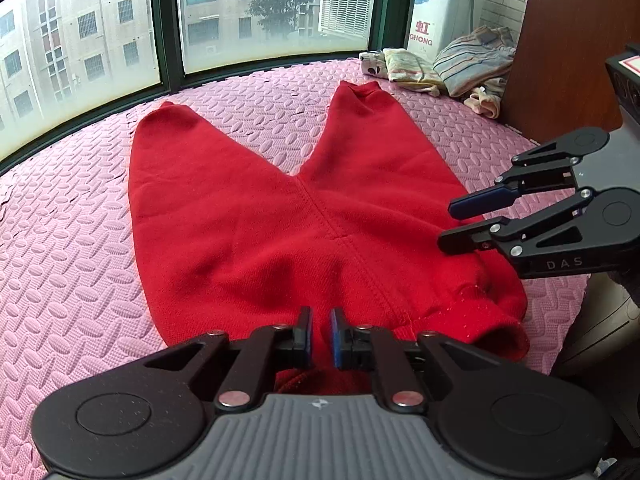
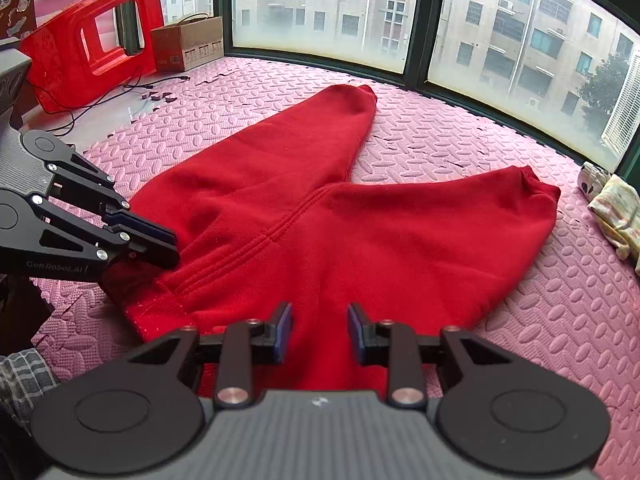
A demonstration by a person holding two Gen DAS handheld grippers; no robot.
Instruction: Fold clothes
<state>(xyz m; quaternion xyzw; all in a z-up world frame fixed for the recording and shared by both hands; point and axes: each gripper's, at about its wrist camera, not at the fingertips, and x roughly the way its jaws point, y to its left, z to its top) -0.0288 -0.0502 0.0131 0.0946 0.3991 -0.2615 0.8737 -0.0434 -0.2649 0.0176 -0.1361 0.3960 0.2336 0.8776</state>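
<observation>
Red trousers (image 1: 304,216) sprawl mid-frame, legs splayed for folding; my left gripper (image 1: 320,334) narrowly parted, right gripper (image 2: 319,330) spread, at the waistband.

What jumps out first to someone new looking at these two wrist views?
The bright red trousers spread flat on the pink foam mat, legs fanned toward the window. The left gripper sits at the waistband with a narrow gap between its fingers; the right gripper is open over the other waist corner. A clothes pile lies at the mat's far corner.
</observation>
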